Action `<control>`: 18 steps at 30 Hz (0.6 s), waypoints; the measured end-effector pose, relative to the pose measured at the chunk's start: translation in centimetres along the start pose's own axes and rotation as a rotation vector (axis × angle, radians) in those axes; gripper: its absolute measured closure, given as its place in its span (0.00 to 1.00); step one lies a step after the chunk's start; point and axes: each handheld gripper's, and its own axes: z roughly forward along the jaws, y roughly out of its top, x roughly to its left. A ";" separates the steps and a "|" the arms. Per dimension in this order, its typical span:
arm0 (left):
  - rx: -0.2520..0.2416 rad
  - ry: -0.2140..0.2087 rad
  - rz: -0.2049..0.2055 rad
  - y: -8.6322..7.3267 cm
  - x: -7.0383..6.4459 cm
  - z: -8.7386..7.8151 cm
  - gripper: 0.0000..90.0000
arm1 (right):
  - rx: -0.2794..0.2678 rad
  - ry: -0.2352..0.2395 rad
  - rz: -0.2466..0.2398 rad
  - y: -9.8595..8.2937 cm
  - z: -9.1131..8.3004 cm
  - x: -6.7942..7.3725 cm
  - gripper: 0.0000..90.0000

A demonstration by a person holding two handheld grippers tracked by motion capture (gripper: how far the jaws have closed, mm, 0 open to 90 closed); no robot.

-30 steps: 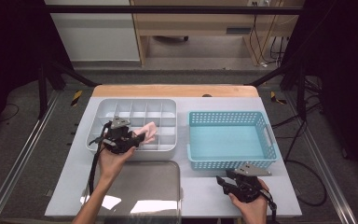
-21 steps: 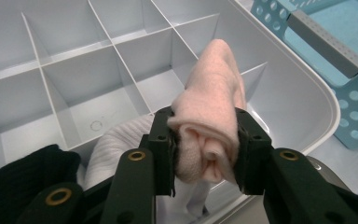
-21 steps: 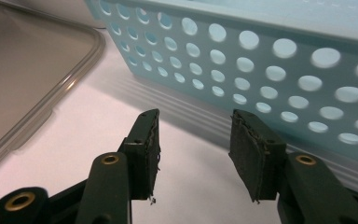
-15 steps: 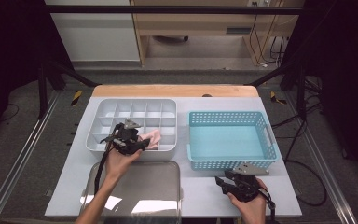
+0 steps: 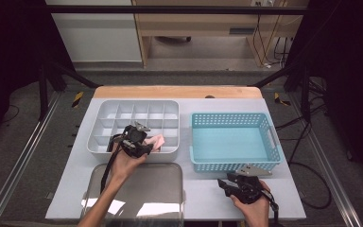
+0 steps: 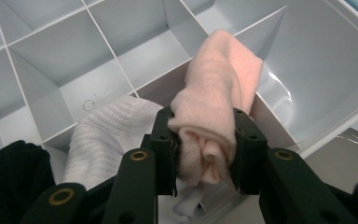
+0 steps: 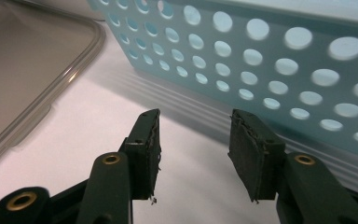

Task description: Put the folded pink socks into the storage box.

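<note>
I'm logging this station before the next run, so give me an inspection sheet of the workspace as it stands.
Surface: white table top with a wooden strip along its far edge.
Job's things: pink cloth clamped in the left gripper over the white divided organizer; a white cloth and a black cloth lie in its near compartments.
Clutter: blue perforated basket, nothing seen inside; clear lid at the near edge.
Grippers: left shut on the pink cloth; right gripper open, low over the table beside the basket.
Cables: one trails from each gripper; more on the floor at right.
Surroundings: dark frame, wooden furniture behind.
</note>
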 end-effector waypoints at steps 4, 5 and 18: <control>0.026 -0.004 0.013 0.4 -0.3 0.5 0.73 | 0.003 0.007 -0.003 0.0 0.1 0.0 0.59; 0.033 -0.006 0.020 0.4 -0.3 0.6 0.73 | 0.003 0.008 -0.003 0.0 0.1 0.0 0.59; -0.022 -0.109 -0.041 0.0 0.6 0.5 0.62 | 0.002 0.006 0.001 0.0 0.1 -0.1 0.59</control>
